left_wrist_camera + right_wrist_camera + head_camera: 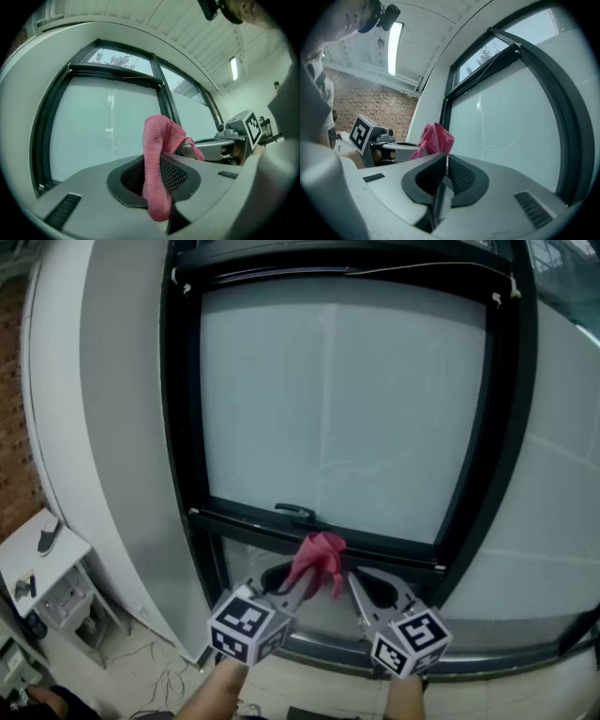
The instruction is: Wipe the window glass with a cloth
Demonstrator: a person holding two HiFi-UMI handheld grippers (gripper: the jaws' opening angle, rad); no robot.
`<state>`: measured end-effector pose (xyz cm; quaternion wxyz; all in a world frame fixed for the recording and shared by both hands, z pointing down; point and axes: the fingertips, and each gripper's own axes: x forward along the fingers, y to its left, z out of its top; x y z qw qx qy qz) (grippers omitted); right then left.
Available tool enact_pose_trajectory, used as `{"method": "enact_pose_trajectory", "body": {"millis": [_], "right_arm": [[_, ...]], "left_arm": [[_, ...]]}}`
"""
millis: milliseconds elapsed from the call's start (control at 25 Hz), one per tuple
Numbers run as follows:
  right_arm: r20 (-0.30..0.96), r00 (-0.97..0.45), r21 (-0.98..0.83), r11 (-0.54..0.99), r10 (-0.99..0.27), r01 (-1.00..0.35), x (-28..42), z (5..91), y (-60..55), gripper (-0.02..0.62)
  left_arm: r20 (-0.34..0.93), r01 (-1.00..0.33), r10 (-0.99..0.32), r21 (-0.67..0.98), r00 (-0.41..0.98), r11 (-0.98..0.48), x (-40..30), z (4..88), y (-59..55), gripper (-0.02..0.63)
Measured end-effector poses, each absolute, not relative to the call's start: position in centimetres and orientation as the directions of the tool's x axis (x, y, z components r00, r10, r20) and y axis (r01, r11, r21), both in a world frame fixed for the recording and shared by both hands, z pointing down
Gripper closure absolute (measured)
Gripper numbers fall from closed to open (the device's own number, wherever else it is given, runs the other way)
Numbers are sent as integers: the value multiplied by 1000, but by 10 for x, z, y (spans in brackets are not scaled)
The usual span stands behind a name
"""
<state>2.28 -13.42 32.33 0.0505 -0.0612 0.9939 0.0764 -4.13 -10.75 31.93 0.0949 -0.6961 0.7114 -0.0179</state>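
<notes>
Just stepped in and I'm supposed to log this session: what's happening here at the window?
A person stands at a window holding a gripper in each hand. The left gripper is clamped on a pink cloth, raised in front of the lower edge of the black frame, just under the handle. The right gripper is beside it, jaws together and holding nothing. The frosted window glass is above; the cloth doesn't appear to be on it yet.

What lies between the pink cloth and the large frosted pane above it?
Head view: the black sash bar with its handle separates cloth from pane.
</notes>
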Motion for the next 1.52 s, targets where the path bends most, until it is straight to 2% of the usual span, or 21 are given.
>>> {"method": "enact_pose_trajectory", "body": {"millis": [840, 1200, 1520], "right_arm": [[-106, -992, 137, 987, -70, -84, 14, 326, -147, 574], [-106, -993, 155, 986, -47, -63, -17, 319, -154, 574], [-77, -996, 185, 981, -50, -64, -80, 316, -167, 574]], "left_arm": [[-105, -986, -993, -150, -61, 76, -49, 323, -117, 537], [-128, -982, -987, -151, -96, 115, -87, 319, -120, 537], [-156, -983, -982, -127, -108, 129, -155, 311, -135, 537]]}}
